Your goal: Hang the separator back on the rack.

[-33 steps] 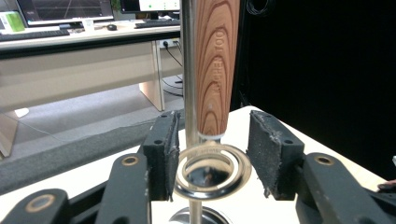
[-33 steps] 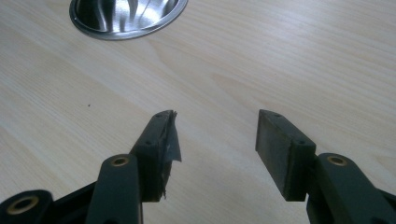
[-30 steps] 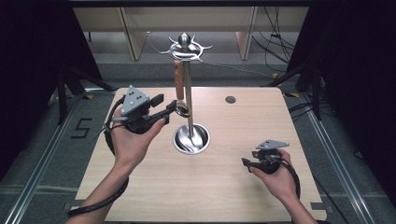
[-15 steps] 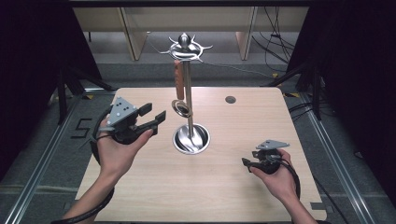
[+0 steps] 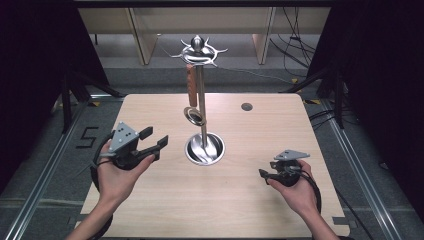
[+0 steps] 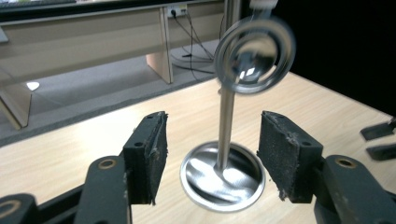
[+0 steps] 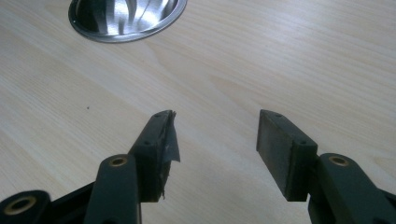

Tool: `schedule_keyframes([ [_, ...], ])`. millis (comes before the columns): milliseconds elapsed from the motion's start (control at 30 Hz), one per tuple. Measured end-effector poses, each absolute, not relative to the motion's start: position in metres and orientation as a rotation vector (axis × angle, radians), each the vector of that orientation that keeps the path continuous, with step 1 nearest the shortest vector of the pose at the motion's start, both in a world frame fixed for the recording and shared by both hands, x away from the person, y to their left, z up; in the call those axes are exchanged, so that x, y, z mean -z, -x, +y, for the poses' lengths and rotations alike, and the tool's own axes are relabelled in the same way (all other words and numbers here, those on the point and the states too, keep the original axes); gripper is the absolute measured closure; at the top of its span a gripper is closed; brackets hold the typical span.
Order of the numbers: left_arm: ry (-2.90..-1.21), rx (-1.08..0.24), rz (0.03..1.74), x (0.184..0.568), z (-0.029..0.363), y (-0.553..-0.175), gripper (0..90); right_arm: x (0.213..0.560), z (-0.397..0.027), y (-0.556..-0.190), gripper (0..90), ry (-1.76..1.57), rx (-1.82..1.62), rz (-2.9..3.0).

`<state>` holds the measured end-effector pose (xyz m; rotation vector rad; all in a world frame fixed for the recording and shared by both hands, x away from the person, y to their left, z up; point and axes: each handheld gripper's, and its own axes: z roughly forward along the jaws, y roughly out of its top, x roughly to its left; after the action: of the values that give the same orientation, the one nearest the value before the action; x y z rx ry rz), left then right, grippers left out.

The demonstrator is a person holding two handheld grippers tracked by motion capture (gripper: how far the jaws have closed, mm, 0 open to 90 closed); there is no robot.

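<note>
While the stand's dish point(image 5: 204, 149) holds nothing (just its pole point(image 5: 201, 105)), a strainer point(image 5: 194, 116) hangs above.

A single black numeral "5" point(image 5: 88, 136) marked on the grey floor point(image 5: 60, 165), just left of the wooden table point(image 5: 280, 125), no other readable text
</note>
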<state>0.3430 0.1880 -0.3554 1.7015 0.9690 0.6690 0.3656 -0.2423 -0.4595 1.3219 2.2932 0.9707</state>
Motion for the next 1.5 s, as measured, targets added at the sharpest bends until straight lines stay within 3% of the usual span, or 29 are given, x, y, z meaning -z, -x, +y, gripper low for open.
schedule_keyframes([
  [1200, -1.811, -0.608, 1.235, 0.463, 0.249, -0.341, 39.7, 0.463, -0.239, -0.365, 45.7, -1.302, -0.964, 2.294],
  [1500, -1.756, -0.584, 1.293, 0.462, 0.260, -0.341, 39.2, 0.462, -0.240, -0.366, 45.4, -1.302, -0.968, 2.300],
])
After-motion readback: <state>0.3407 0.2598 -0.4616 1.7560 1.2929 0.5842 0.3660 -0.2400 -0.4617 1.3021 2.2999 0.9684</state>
